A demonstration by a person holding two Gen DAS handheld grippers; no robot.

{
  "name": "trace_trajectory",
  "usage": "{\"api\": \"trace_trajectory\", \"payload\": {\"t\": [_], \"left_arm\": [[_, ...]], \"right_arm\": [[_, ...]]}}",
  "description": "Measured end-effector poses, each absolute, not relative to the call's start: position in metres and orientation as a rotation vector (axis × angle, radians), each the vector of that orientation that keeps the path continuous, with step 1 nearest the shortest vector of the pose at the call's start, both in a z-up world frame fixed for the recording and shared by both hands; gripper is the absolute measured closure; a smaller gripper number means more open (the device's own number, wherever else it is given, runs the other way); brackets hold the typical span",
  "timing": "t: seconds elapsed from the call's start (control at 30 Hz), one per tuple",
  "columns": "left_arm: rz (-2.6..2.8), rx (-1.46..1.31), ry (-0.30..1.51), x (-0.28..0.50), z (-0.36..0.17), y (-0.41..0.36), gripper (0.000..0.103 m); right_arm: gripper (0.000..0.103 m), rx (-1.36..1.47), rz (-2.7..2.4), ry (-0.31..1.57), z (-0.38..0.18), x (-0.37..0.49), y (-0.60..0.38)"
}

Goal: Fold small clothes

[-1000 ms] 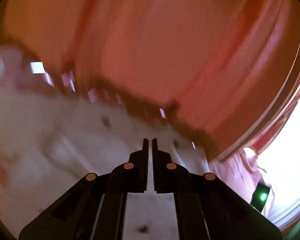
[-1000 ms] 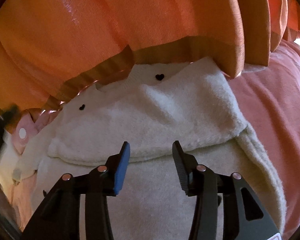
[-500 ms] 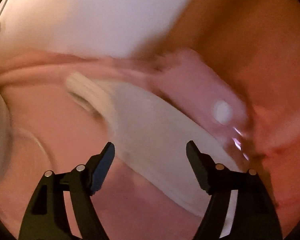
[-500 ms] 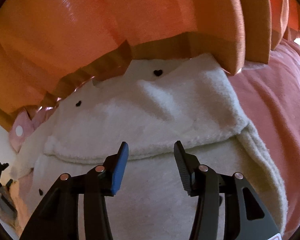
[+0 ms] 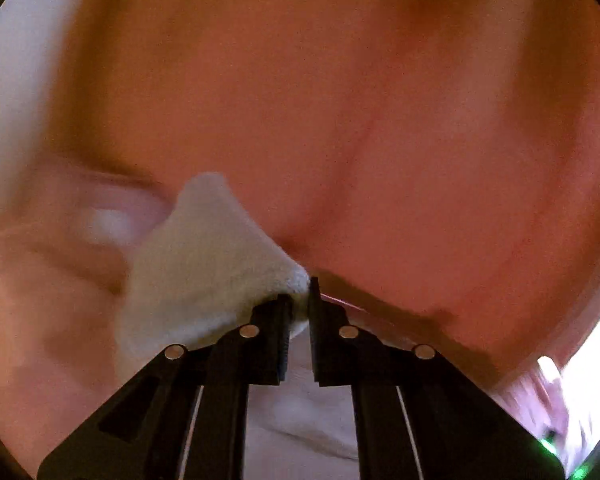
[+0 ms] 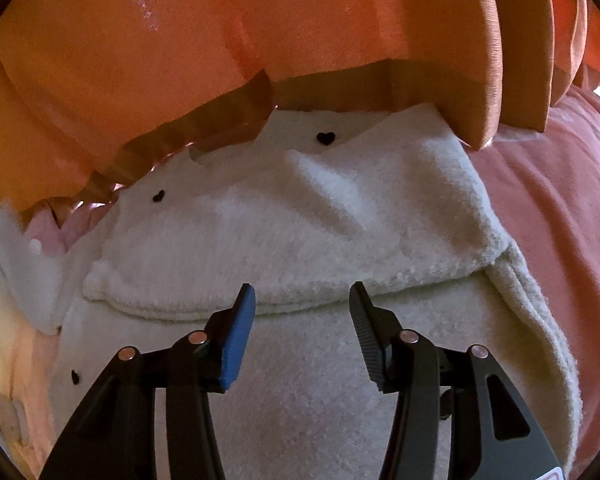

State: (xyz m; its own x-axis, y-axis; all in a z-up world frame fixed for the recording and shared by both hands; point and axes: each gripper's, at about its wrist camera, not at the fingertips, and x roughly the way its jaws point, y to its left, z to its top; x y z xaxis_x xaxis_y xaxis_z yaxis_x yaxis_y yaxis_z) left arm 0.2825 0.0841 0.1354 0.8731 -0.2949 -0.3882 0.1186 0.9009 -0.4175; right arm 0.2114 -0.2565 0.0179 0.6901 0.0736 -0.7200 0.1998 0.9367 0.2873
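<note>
the left gripper (image 5: 298, 300) is clenched on a corner of the white fleece garment (image 5: 204, 264), lifted over the pink bedding (image 5: 380, 140). the right gripper (image 6: 302, 312) hovers with jaws released above the garment's folded edge (image 6: 300, 304). i think it should press there while the corner is laid across flat.
</note>
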Motion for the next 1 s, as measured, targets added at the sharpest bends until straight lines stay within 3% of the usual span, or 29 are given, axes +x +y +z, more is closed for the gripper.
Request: {"api": "trace_trajectory", "payload": {"t": [0.07, 0.1, 0.13, 0.2, 0.33, 0.6, 0.7, 1.0], "left_arm": [[-0.357, -0.369, 0.541, 0.278, 0.122, 0.015, 0.091], [-0.394, -0.369, 0.594, 0.275, 0.107, -0.014, 0.080], [-0.401, -0.376, 0.645, 0.272, 0.089, -0.034, 0.058], [-0.364, -0.416, 0.716, 0.266, 0.061, -0.046, 0.045], [-0.287, -0.547, 0.794, 0.262, 0.016, -0.007, 0.041], [-0.043, -0.753, 0.792, 0.257, -0.008, 0.101, 0.038], [-0.044, -0.822, 0.826, 0.259, -0.027, 0.113, 0.038], [-0.054, -0.869, 0.762, 0.267, -0.016, 0.127, 0.038]], "right_arm": [[0.052, 0.369, -0.069, 0.806, 0.020, 0.211, -0.259], [0.048, 0.373, -0.069, 0.804, 0.021, 0.211, -0.260], [0.047, 0.379, -0.071, 0.800, 0.022, 0.210, -0.263], [0.047, 0.390, -0.073, 0.799, 0.024, 0.210, -0.268], [0.047, 0.442, -0.077, 0.794, 0.027, 0.210, -0.282], [0.042, 0.387, -0.019, 0.791, 0.022, 0.228, -0.268], [0.042, 0.400, -0.044, 0.818, 0.011, 0.234, -0.272], [0.041, 0.643, 0.000, 0.794, -0.003, 0.250, -0.310]]}}
